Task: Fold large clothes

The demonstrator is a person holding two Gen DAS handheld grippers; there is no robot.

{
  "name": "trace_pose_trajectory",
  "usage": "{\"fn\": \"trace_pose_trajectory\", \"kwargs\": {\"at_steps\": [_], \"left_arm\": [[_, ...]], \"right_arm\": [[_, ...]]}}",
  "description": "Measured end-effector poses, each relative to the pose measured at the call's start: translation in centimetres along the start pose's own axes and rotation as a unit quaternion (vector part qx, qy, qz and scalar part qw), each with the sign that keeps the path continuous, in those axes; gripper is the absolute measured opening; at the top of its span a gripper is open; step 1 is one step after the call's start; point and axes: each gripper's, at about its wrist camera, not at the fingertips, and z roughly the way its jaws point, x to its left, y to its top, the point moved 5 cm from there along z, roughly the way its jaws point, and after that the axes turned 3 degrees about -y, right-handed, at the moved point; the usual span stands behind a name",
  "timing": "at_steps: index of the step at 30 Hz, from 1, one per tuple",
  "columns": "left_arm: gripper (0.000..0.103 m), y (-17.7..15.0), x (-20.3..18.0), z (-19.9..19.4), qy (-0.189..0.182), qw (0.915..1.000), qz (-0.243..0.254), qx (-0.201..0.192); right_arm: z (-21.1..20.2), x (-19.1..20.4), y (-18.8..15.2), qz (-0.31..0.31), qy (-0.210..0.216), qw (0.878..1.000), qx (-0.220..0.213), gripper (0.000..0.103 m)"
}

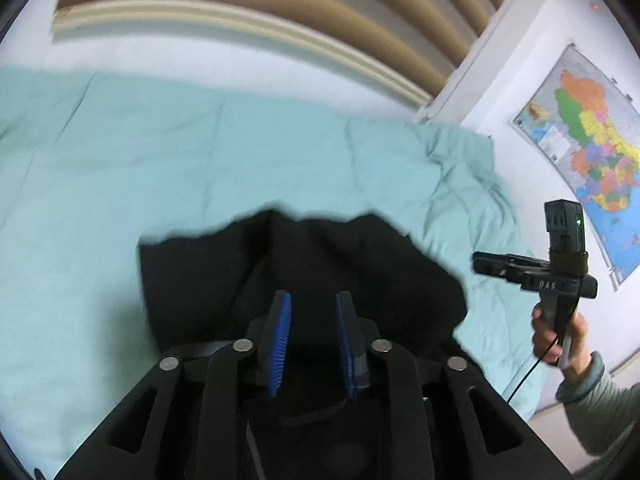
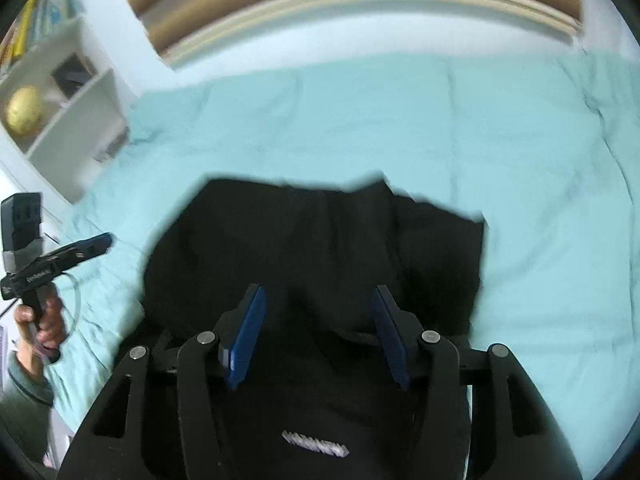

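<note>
1. Left gripper (image 1: 313, 340): the blue fingers (image 1: 280, 344) are parted by a modest gap with nothing between them, hanging over the black garment (image 1: 320, 272). Can't tell if they touch the cloth.
2. Right gripper (image 2: 318, 336): its fingers (image 2: 246, 340) are spread wider, also gripping nothing, with the same garment (image 2: 320, 248) below and running in under the gripper body.
3. The garment is a bunched dark heap on the teal bedspread (image 1: 160, 160), toward the near edge of the bed.
4. Room to move: lots of bare bedspread past the garment up to the far edge, plus on both sides.
5. A white shelf unit (image 2: 68, 120) sits off the bed's left side and a wall map (image 1: 592, 152) hangs off the right side.
</note>
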Motion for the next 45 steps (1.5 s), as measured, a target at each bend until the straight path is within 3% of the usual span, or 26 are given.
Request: {"fn": "trace_pose_trajectory", "kwargs": {"at_steps": [4, 7, 9, 11, 15, 19, 24, 26, 29, 31, 32, 35, 41, 45], "left_arm": [[0.025, 3.7, -1.2, 3.9, -0.015, 0.9998, -0.006, 0.010], [0.025, 3.2, -0.8, 8.3, -0.042, 0.9970, -0.028, 0.059], [0.025, 0.6, -0.6, 11.0, -0.042, 0.9926, -0.027, 0.110], [0.025, -2.4, -0.3, 12.0, -0.039, 0.9893, -0.031, 0.137], [0.025, -9.0, 2.4, 14.6, -0.021, 0.9781, -0.094, 0.185], [0.019, -10.8, 4.5, 16.3, -0.024, 0.9732, -0.151, 0.171], [0.019, -9.0, 0.8, 14.0, 0.021, 0.9856, -0.055, 0.158], [0.020, -8.6, -0.9, 12.4, 0.001, 0.9891, -0.040, 0.142], [0.031, -8.6, -2.4, 11.3, -0.044, 0.9904, -0.051, 0.121], [0.031, -9.4, -2.1, 12.7, -0.025, 0.9893, -0.052, 0.134], [0.031, -10.1, -1.2, 14.4, 0.003, 0.9859, -0.058, 0.157], [0.029, -11.1, 1.0, 16.8, -0.002, 0.9784, -0.109, 0.175], [0.028, -9.9, -0.3, 11.6, -0.009, 0.9859, -0.092, 0.139], [0.029, -10.6, -1.4, 6.7, -0.025, 0.9872, -0.103, 0.119]], "right_arm": [[2.5, 2.3, 3.7, 0.001, 0.008, 1.000, -0.007, 0.059], [6.7, 2.9, 3.9, 0.030, 0.018, 0.998, 0.044, 0.059], [9.1, 3.3, 2.1, 0.041, 0.035, 0.995, 0.083, 0.059], [11.2, 3.9, -0.5, 0.032, 0.036, 0.992, 0.116, 0.059], [15.0, 3.7, -7.2, 0.014, -0.001, 0.984, 0.179, 0.059], [17.7, 3.1, -9.8, 0.019, -0.024, 0.984, 0.177, 0.058], [15.4, 3.3, -9.1, 0.030, -0.003, 0.986, 0.166, 0.059], [13.4, 3.5, -9.0, 0.035, 0.016, 0.988, 0.151, 0.062], [11.0, 4.1, -9.2, 0.027, 0.029, 0.992, 0.123, 0.062], [12.0, 4.2, -10.1, 0.020, 0.011, 0.991, 0.134, 0.062], [12.8, 4.1, -10.5, 0.021, -0.001, 0.989, 0.144, 0.061], [16.2, 3.9, -10.8, 0.022, -0.020, 0.984, 0.175, 0.061], [12.7, 4.4, -9.8, 0.035, -0.007, 0.986, 0.161, 0.061], [8.1, 3.4, -11.4, 0.056, -0.004, 0.987, 0.148, 0.061]]}}
